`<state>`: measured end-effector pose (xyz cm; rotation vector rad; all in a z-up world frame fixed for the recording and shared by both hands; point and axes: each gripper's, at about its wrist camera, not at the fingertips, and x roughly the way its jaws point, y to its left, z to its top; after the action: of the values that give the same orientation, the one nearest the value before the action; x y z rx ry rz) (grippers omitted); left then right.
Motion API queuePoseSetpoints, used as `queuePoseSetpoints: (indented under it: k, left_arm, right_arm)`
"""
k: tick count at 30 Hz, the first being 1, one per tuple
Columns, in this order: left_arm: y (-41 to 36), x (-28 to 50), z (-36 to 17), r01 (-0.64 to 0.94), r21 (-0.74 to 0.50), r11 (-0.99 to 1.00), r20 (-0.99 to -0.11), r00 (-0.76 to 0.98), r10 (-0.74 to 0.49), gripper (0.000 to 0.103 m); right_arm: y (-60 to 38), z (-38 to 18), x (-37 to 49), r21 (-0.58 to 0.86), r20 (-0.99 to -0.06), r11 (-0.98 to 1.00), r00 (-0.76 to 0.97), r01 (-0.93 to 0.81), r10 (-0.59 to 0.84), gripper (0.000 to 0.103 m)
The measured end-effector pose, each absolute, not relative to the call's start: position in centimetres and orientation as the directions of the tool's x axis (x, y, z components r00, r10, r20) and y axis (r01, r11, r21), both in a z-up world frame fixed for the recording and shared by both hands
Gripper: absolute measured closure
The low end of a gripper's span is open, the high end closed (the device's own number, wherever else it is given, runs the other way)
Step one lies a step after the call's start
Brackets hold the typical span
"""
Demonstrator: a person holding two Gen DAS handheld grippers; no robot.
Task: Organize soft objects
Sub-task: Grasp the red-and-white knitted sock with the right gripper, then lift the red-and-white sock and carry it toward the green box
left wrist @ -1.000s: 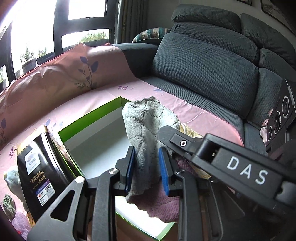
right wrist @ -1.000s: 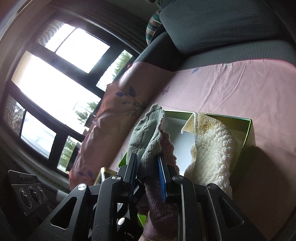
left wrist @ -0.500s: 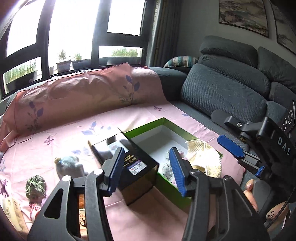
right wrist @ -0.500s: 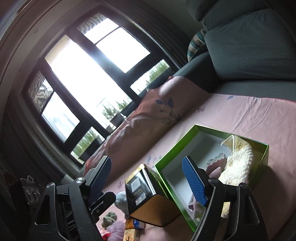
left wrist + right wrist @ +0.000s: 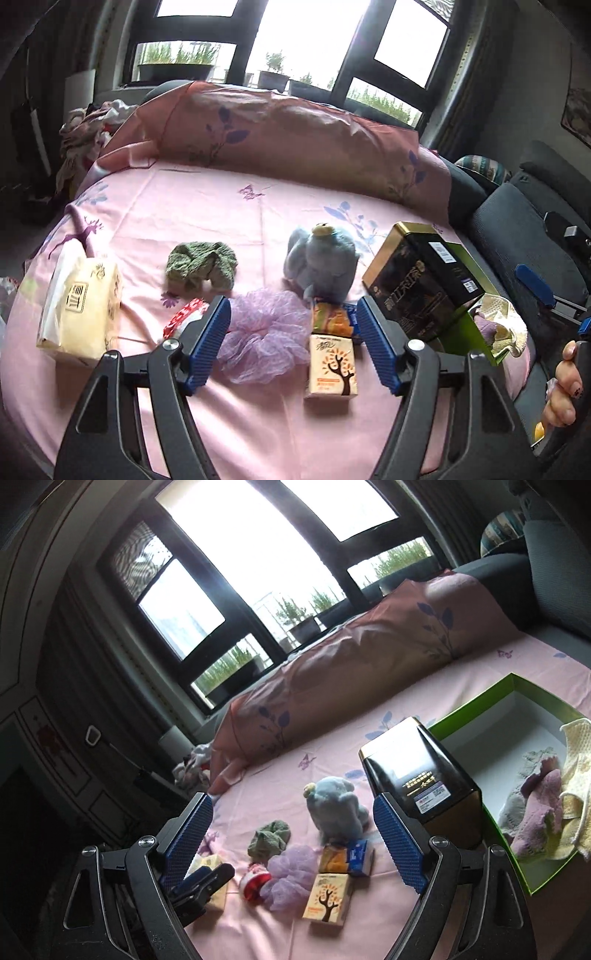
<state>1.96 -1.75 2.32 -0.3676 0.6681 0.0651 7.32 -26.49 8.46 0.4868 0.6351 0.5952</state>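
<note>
Both grippers face the pink sheet covering the sofa seat [image 5: 155, 206]. The left gripper [image 5: 293, 347] and the right gripper [image 5: 293, 842] have just been opening; their fingers now stand wide apart with nothing between them. Soft items not yet boxed lie clustered together: a lilac mesh pouf [image 5: 264, 334], a green knitted cloth [image 5: 201, 264] and a blue plush toy [image 5: 319, 264]. All three are probably light and compressible; the pouf will likely crush flat and is best pinched through its gathered centre, the cloth at a raised fold, the plush across its body rather than a limb. The green box [image 5: 476, 709] at the right already holds a cream cloth [image 5: 576, 753] and a pink cloth [image 5: 539, 812], with its far half bare. Obstacles: a tall black tin [image 5: 421, 775] stands touching the box's near wall, between the soft items and the opening, and small tissue packs [image 5: 332, 369] lie just beside the pouf, so a grasp there risks catching them. Open sheet remains toward the draped backrest.
</note>
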Motion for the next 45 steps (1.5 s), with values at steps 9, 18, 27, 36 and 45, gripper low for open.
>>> queuePoseSetpoints:
  k: [9,18,27,36,45]
  left_arm:
    - [3.0,1.5,-3.7,-0.32,-0.405,0.856,-0.691,0.72,-0.058,0.035]
    - [5.7,1.8,-5.9,-0.406,-0.46,0.789,-0.726,0.684,-0.07,0.043]
    - [6.4,1.8,-6.1,-0.419,-0.482,0.77,-0.728,0.681,-0.085,0.047]
    - [7.5,2.2,-6.7,-0.443,-0.488,0.753,-0.744,0.662,-0.093,0.051]
    - [7.8,2.8,-7.4,-0.424,-0.507,0.75,-0.747,0.65,-0.138,0.075]
  right_arm:
    - [-17.1,4.7,9.2,0.576,-0.527,0.67,0.415,-0.468,0.742,0.014]
    - [-8.9,0.9,10.9,0.54,-0.64,0.645,0.234,-0.54,0.732,0.033]
    - [-4.7,-1.5,12.0,0.495,-0.742,0.647,0.106,-0.58,0.662,0.05]
    - [0.3,-4.8,13.3,0.4,-0.839,0.649,0.028,-0.647,0.544,0.05]
    - [0.7,-6.3,13.1,0.385,-0.85,0.648,0.022,-0.657,0.527,0.052]
